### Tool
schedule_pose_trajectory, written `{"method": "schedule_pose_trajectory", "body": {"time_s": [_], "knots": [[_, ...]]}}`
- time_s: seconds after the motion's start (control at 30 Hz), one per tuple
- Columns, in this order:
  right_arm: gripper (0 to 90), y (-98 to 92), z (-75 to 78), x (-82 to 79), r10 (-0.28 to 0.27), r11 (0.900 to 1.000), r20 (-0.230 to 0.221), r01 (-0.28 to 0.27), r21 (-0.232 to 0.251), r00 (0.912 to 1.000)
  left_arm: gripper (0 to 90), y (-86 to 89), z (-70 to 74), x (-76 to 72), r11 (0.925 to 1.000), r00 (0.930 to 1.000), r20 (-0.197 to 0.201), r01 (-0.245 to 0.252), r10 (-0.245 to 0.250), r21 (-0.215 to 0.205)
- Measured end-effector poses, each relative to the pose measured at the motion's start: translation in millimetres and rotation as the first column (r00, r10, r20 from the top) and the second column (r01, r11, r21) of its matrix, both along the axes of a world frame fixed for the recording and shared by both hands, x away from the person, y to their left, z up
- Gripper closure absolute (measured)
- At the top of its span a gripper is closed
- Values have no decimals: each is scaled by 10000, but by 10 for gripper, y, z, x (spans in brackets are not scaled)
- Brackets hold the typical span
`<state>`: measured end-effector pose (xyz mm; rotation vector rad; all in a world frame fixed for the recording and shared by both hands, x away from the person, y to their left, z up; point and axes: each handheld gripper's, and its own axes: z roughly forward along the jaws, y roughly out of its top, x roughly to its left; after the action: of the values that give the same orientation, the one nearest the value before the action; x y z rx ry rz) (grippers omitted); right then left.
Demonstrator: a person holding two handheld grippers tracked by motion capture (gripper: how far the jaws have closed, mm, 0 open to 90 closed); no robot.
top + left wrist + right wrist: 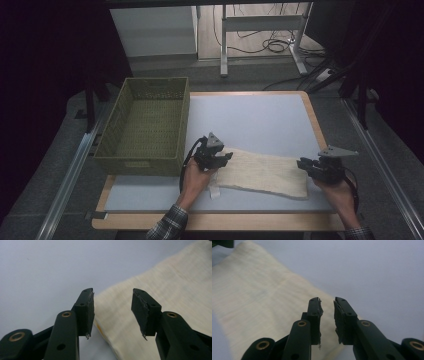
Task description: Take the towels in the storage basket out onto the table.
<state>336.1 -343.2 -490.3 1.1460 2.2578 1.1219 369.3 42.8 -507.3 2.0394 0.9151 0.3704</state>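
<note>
A cream folded cloth [262,172] lies flat on the pale table top [250,120], near the front edge. My left gripper [225,156] hovers at the cloth's left end with its jaws apart and nothing between them; in the left gripper view the cloth [160,295] spreads beyond the open left gripper [113,312]. My right gripper [303,163] sits at the cloth's right end. Its jaws stand a narrow gap apart over the cloth [259,302], and the right gripper [327,317] grips nothing.
An olive woven basket [145,125] stands on the table's left side, close to my left hand. Beyond the table's far edge are a white desk frame [260,30] and cables on the floor. Dark curtains flank both sides.
</note>
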Motion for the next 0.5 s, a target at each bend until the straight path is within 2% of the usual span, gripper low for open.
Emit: {"method": "schedule_pose_trajectory", "body": {"time_s": [0.07, 0.1, 0.13, 0.17, 0.27, 0.3, 0.33, 0.37, 0.4, 0.47, 0.5], "knots": [[726, -67, 1, 72, -343, 9994, 50, 343, 40, 9994, 529, -14, 15, 103, 9996, 9996, 6, -268, 268, 19], [726, -67, 1, 72, -343, 9994, 50, 343, 40, 9994, 528, -14, 15, 103, 9996, 9996, 6, -268, 268, 19], [710, -111, -24, 141, -662, 9978, 44, 661, 57, 9978, 525, -18, 1, 189, 9988, 9988, -98, -482, 483, 92], [710, -111, -24, 141, -662, 9978, 44, 661, 57, 9978, 524, -18, 1, 189, 9988, 9988, -98, -482, 483, 92], [685, -147, -143, 238, -897, 9959, -193, 895, -130, 9958, 523, -14, -119, 319, 9963, 9961, -416, -763, 780, 405], [685, -147, -143, 238, -897, 9959, -193, 895, -130, 9958, 522, -14, -119, 319, 9963, 9961, -416, -763, 780, 405], [661, -152, -213, 259, -1015, 9942, -304, 1003, -379, 9944, 516, -9, -196, 345, 9950, 9946, -590, -815, 849, 573], [661, -152, -213, 259, -1015, 9942, -304, 1003, -379, 9944, 510, -9, -196, 345, 9950, 9946, -590, -815, 849, 573], [629, -154, -284, 272, -970, 9943, -458, 947, -485, 9942, 505, -6, -259, 360, 9942, 9943, -661, -794, 842, 725], [631, -153, -309, 273, -948, 9945, -476, 925, -499, 9944, 506, -6, -312, 367, 9950, 9948, -685, -706, 755, 704], [650, -157, -326, 257, -957, 9949, -352, 944, -360, 9948, 514, -2, -322, 364, 9961, 9949, -693, -690, 728, 558]]}}
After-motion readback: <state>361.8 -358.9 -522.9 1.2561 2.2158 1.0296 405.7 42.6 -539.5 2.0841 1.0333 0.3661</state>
